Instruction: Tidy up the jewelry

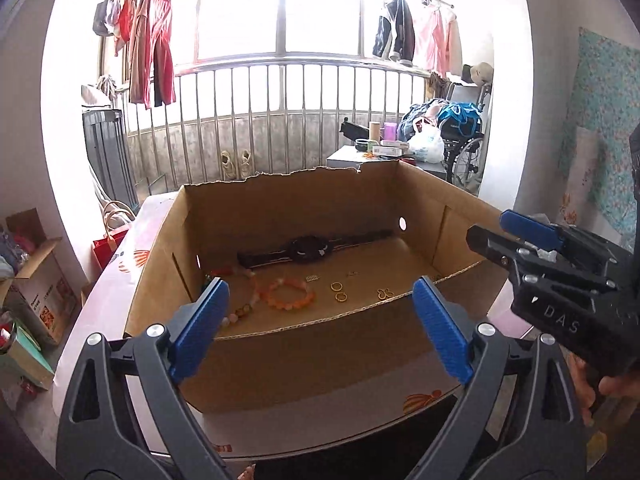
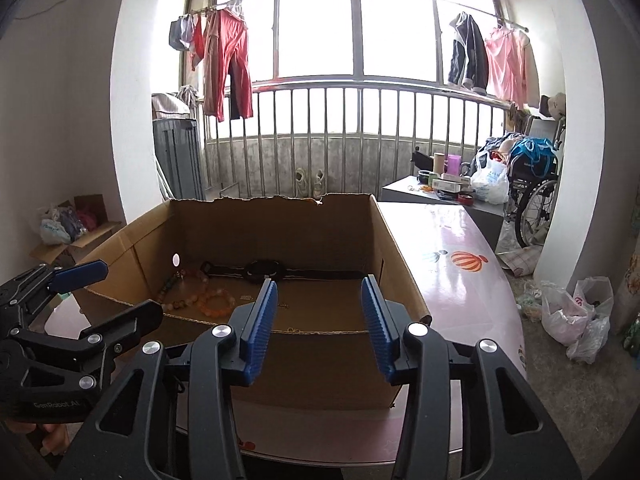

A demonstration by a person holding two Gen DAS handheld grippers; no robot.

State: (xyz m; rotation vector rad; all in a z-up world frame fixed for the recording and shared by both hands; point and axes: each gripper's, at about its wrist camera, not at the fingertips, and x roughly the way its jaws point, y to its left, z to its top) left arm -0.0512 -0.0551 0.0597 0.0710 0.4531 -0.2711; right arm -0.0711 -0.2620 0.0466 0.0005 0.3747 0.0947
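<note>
Both claws spread, nothing between them: left claw (image 1: 320, 316), right claw (image 2: 320, 320). Jewelry in cardboard box (image 1: 304, 344) on bench (image 2: 460, 280): watch (image 1: 308, 250), orange bracelet (image 1: 286, 298); small gold pieces (image 1: 340, 291) hard to identify.

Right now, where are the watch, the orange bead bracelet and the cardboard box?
watch (image 1: 310, 249): left wrist view, on its round dark face.
orange bead bracelet (image 1: 303, 299): left wrist view, on the beads of its right side.
cardboard box (image 2: 320, 372): right wrist view, on its near outer wall.
</note>
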